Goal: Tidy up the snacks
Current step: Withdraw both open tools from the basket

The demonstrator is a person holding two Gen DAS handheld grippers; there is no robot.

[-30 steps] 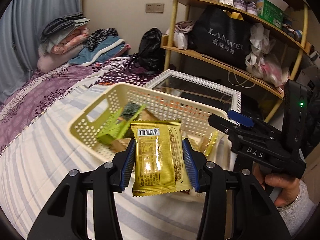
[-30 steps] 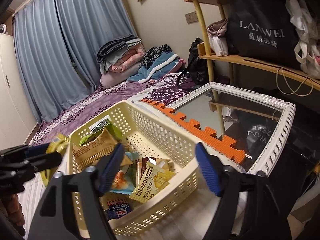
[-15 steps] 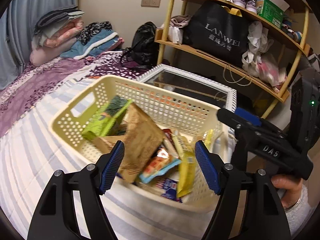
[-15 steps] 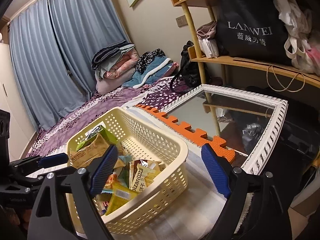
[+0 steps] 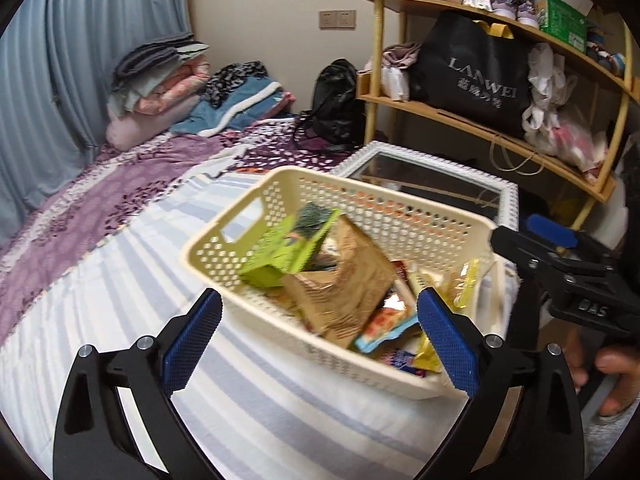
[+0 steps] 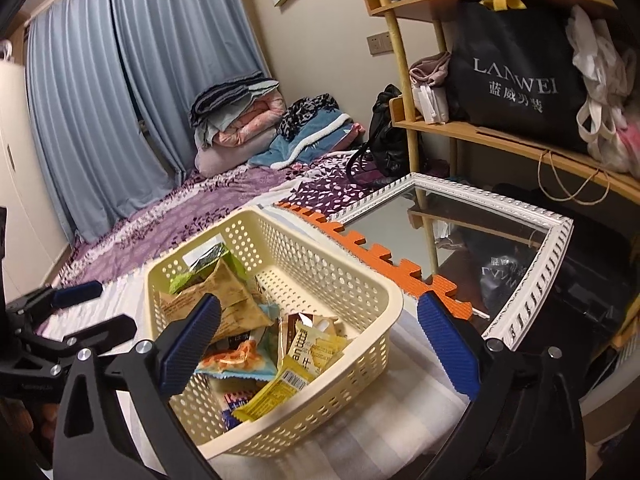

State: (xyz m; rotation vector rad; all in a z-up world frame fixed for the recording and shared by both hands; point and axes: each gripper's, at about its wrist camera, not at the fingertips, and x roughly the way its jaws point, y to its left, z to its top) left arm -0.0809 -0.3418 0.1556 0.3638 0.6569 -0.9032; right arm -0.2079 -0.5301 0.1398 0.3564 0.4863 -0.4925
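Note:
A cream perforated basket (image 5: 280,196) sits on the striped bedsheet and holds several snack packets. It also shows in the right wrist view (image 6: 320,268). Inside lie a green packet (image 5: 288,248), a brown packet (image 5: 344,276) and a yellow packet (image 6: 276,394) near the front wall. My left gripper (image 5: 318,340) is open and empty, just in front of the basket. My right gripper (image 6: 318,344) is open and empty, above the basket's near corner. Each gripper appears in the other's view: the right one (image 5: 568,268) and the left one (image 6: 68,312).
A white-framed mirror (image 6: 496,236) lies beyond the basket, with an orange foam mat (image 6: 384,256) beside it. A wooden shelf (image 5: 480,120) with a black bag stands at the right. Folded blankets (image 5: 160,80) lie at the far end of the bed.
My left gripper opened and released the yellow packet, which now lies in the basket. The left gripper pulled back from the basket. The right gripper rose slightly.

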